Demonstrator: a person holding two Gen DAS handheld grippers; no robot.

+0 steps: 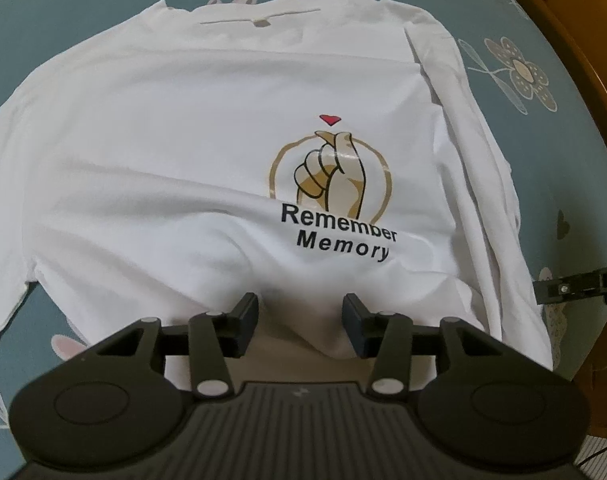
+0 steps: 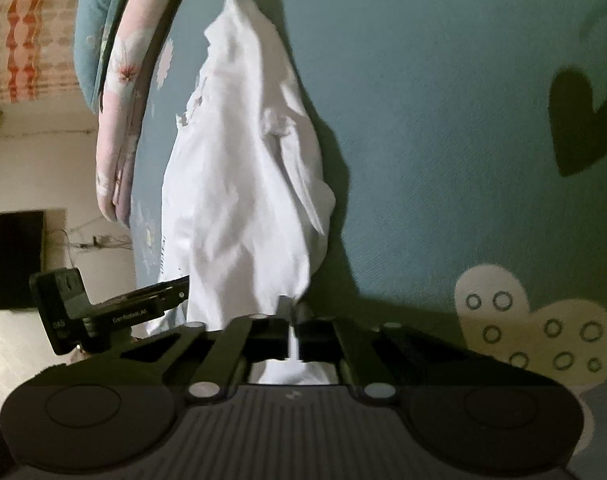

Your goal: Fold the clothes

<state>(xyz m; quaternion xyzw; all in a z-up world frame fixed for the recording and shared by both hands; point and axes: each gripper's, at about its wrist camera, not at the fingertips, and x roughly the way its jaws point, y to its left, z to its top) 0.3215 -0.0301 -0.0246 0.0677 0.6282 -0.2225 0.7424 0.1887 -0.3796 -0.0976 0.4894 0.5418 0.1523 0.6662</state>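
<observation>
left gripper (image 1: 301, 320): I see the jaws apart, a soft hump of the white t-shirt (image 1: 231, 128) bulging between them; pads not clearly pressing, so I read it as released
right gripper (image 2: 290, 334): I see it clenched on a thin fold of shirt fabric
shirt axis: long axis runs straight away from the left gripper, far hem at the top of the left view, print "Remember Memory" reads upright
shirt position: flat on the teal flowered bedspread (image 1: 543, 92), near edge at both tools; right side folded in
room: bare bedspread right of the shirt; wooden bed edge (image 1: 575, 32) beyond
</observation>
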